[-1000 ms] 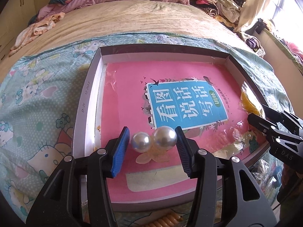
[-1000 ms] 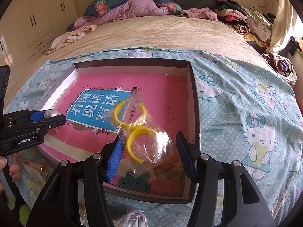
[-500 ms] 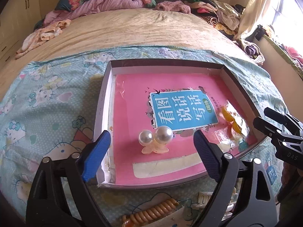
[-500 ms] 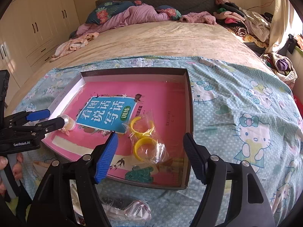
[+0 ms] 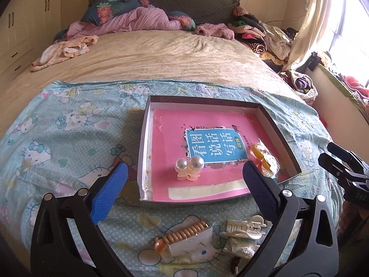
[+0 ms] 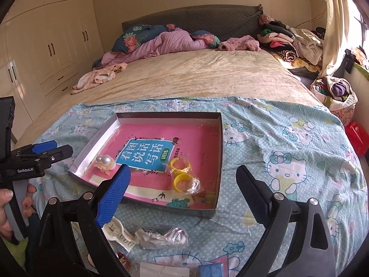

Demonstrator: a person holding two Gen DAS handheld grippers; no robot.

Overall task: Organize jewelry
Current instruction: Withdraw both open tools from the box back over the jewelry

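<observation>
A shallow grey box lined with a pink book lies on the bed. In it sit a pearl hair clip near the front left and a clear bag of yellow rings at the right. My left gripper hovers above and short of the box, jaws opening wide, nothing between them. In the right wrist view the box, the pearl clip and the ring bag lie free. My right gripper is raised before the box, jaws opening and empty.
On the Hello Kitty sheet in front of the box lie an orange spiral hair piece on a card, a cream claw clip and a crumpled clear bag. Clothes are piled at the bed's far end.
Both grippers let go, the left of the pearl clip and the right of the ring bag. Their jaws spread wide, and both rose and drew back from the box.
</observation>
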